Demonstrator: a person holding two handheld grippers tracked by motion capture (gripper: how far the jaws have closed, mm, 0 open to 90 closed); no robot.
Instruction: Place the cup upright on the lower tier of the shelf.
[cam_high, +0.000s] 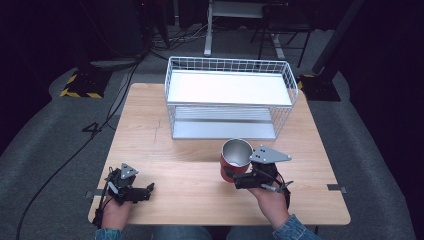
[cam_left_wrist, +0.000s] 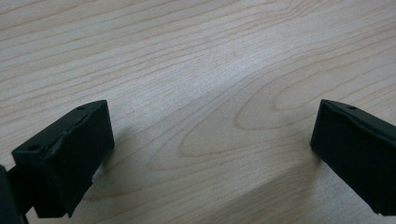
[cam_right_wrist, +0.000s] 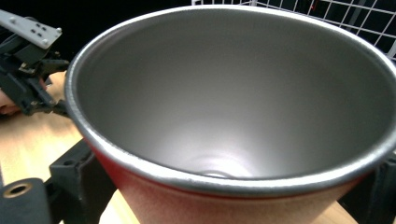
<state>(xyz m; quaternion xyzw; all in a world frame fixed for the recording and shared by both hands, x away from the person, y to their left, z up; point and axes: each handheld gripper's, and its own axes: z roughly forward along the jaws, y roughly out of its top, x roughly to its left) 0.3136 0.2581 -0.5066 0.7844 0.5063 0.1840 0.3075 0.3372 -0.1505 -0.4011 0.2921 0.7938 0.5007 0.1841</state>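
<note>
One cup (cam_high: 235, 157), red outside with a bare metal inside, is clamped in the right tool (cam_high: 235, 176). In the high view the cup stands upright at the tip of that tool, its open mouth facing up, and appears lifted clear of the counter (cam_high: 165, 145), though contact with the wood cannot be ruled out from that angle. In the right gripper view the cup (cam_right_wrist: 233, 116) sits directly ahead of the camera, a black jaw pressing on its red wall at either side; its inside looks empty and clean. The right hand (cam_high: 272, 200) holds the tool from behind, and the grey three-cornered plate lies on top, just behind the cup's rim.

Beyond the cup, on the far side from the right tool, stands a white wire basket (cam_high: 230, 65) holding a white shelf board, with a second ribbed panel beneath it. Cup and basket are near each other but apart. The basket wire (cam_right_wrist: 355, 18) shows behind the cup's rim in the right gripper view.

Well off to the left of the right tool, the left tool (cam_high: 142, 192) rests low at the near edge of the counter, held by the left hand (cam_high: 116, 212). In the left gripper view its jaws stand wide apart over bare wood (cam_left_wrist: 210, 70), with nothing between them.
</note>
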